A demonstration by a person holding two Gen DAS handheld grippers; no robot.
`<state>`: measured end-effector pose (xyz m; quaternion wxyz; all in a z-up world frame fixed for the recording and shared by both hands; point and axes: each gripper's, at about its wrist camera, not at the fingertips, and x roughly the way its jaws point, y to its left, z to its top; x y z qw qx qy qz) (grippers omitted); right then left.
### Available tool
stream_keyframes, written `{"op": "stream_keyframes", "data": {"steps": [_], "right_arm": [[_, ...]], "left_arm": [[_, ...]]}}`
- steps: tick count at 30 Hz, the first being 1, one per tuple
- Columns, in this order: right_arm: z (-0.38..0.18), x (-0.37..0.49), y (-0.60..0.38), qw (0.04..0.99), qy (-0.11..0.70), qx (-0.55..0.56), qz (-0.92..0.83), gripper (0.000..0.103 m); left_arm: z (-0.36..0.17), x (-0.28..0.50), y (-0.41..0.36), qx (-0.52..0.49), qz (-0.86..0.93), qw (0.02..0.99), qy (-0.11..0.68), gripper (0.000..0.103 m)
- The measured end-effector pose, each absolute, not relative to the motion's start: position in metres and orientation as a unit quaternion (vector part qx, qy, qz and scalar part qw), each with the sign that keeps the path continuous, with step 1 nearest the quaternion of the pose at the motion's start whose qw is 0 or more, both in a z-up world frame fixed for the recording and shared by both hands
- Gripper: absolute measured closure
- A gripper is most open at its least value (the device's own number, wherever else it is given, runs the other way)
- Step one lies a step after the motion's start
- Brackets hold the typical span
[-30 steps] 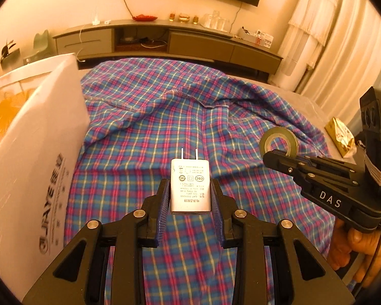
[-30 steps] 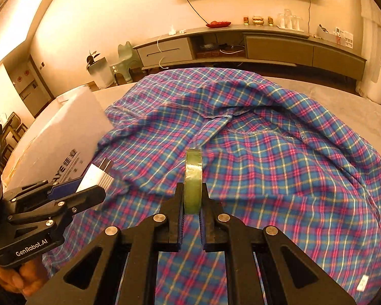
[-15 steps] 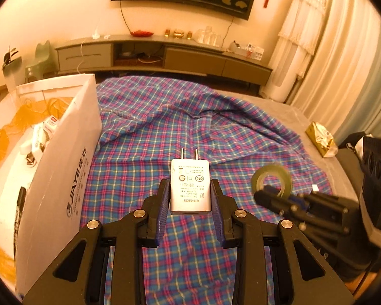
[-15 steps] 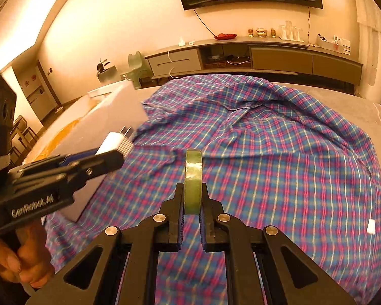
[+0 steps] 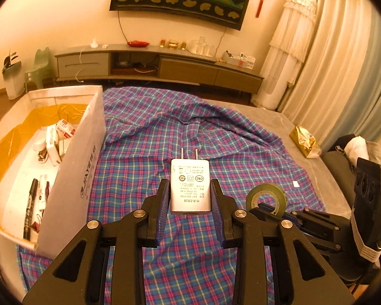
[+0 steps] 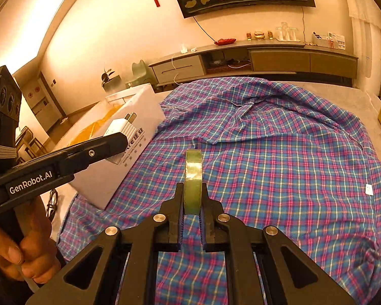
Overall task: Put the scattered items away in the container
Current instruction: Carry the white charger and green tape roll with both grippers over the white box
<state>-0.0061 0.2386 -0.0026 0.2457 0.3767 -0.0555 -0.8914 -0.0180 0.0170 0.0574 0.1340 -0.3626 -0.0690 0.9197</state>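
My left gripper [image 5: 190, 188] is shut on a white plug-in charger [image 5: 190, 186], its two prongs pointing away from me, held above the plaid cloth. My right gripper [image 6: 193, 195] is shut on a greenish roll of tape [image 6: 193, 180], gripped edge-on. In the left wrist view the tape roll [image 5: 266, 198] hangs low at the right. The white cardboard box [image 5: 87, 162] stands at the left with its top open, lined in yellow, holding pens, clips and small packets. The right wrist view has the charger [image 6: 122, 127] in front of that box [image 6: 129, 157].
A blue-and-pink plaid shirt [image 5: 190, 137] covers most of the grey surface. A gold foil packet [image 5: 304, 141] lies at its far right edge. A low TV cabinet [image 5: 160, 63] runs along the back wall. A hand [image 6: 20, 249] grips the left tool's handle.
Both grippers have risen and drawn back with their loads still gripped. The box's open top and its contents have come into the left wrist view.
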Motion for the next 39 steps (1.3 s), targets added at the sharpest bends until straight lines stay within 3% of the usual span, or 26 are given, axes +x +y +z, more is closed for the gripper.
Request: {"op": "stream_keyframes", "data": {"steps": [21, 39], "right_arm": [[0.045, 0.043, 0.197, 0.297, -0.027, 0.34, -0.892, 0.092], [0.07, 0.049, 0.116, 0.354, 0.028, 0.323, -0.877, 0.092]], "left_arm": [[0.085, 0.042, -0.034, -0.323, 0.929, 0.13, -0.123, 0.071], [0.086, 0.056, -0.118, -0.301, 0.935, 0.061, -0.177, 0.071]]}}
